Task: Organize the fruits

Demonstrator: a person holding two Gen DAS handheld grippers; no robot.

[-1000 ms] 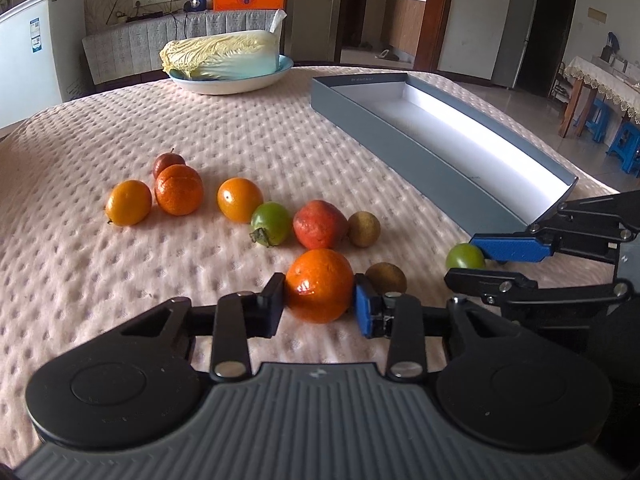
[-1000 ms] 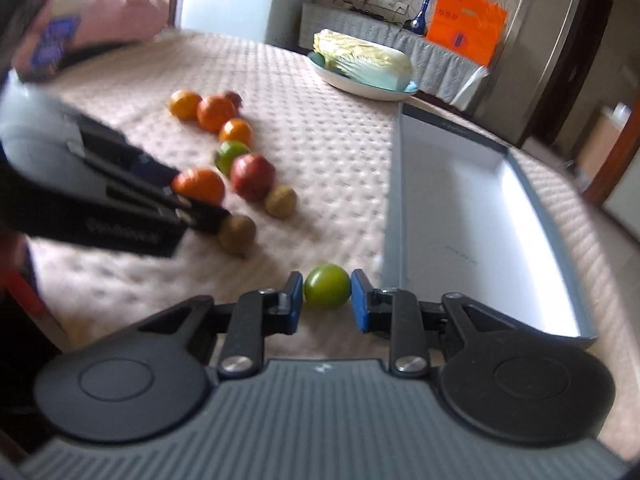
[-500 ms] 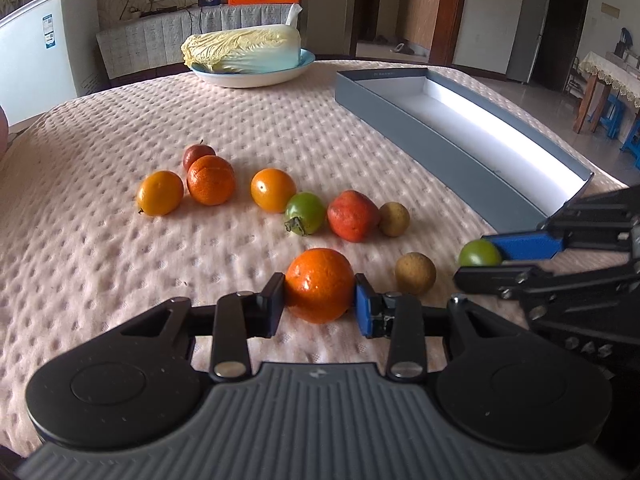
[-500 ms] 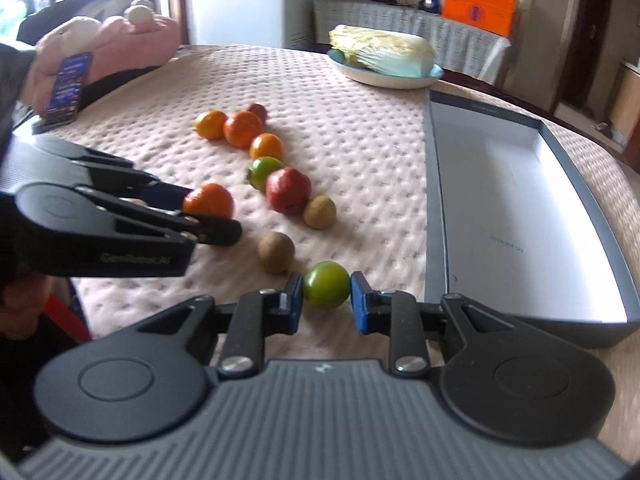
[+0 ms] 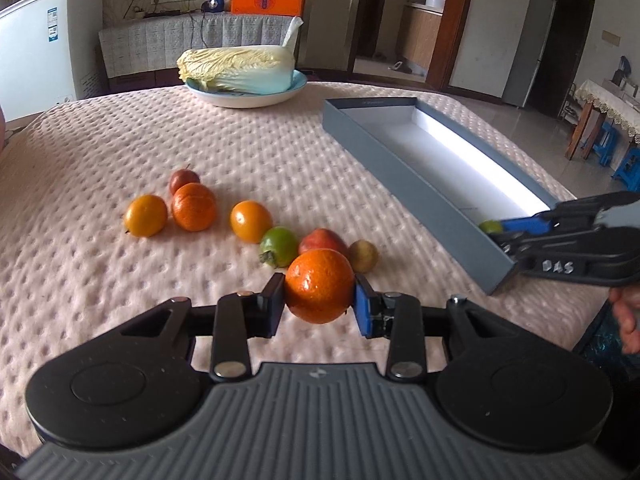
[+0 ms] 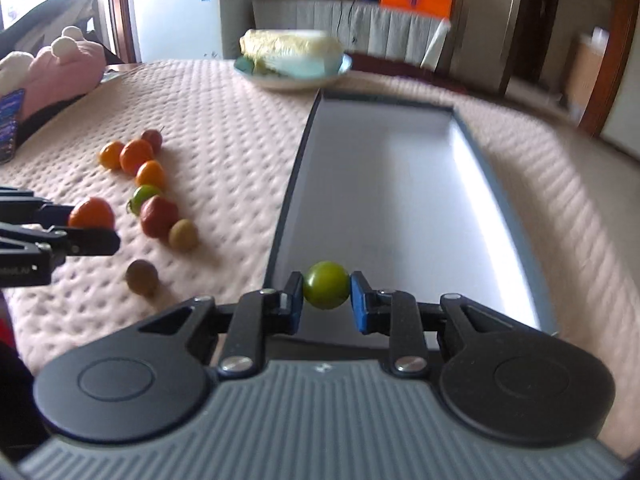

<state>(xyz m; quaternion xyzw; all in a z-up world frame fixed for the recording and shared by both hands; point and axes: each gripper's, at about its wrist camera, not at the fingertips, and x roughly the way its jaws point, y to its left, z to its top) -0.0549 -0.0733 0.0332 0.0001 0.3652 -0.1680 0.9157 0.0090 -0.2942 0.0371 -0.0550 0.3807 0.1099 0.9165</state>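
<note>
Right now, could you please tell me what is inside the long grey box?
The grey box shows only a bare pale floor; no fruit lies in it. The right hand-held gripper holds a green fruit above its near end, and the gripper body hides that near corner.

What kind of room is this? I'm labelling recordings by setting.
Most likely a lived-in home, a dining or living area. A white fridge stands by the wall, a napa cabbage on a pale blue plate sits on the pink quilted table cover, and a doorway opens to another room.
</note>
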